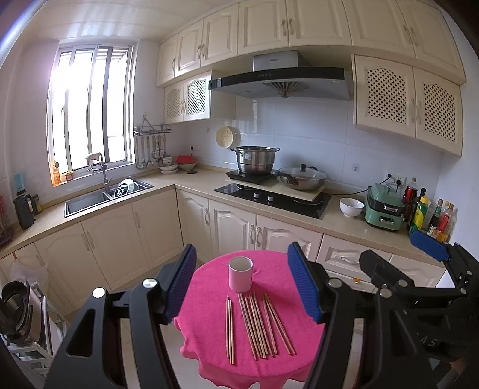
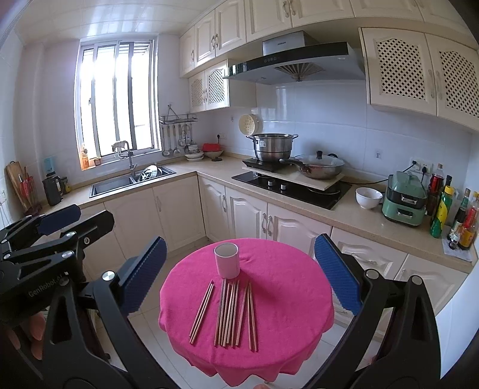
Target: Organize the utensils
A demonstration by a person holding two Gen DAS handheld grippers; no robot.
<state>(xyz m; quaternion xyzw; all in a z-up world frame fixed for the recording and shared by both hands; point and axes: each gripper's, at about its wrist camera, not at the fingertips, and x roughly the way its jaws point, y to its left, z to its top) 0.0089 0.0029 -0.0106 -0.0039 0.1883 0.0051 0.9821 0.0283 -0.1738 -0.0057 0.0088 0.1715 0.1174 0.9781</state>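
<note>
Loosely, chopsticks (image 1: 257, 324) (all flat) lie before the cup (image 1: 240, 273); fingers (image 1: 304, 285) apart.

Cream cabinets (image 1: 299, 27) wrap the kitchen, daylight pouring through the barred window (image 1: 89, 107) at ten o'clock. Range hood (image 1: 278, 80) at twelve, white tiled wall (image 1: 314, 134) behind, beige counter (image 1: 185, 179) below, pale floor tiles (image 2: 143, 329).
</note>
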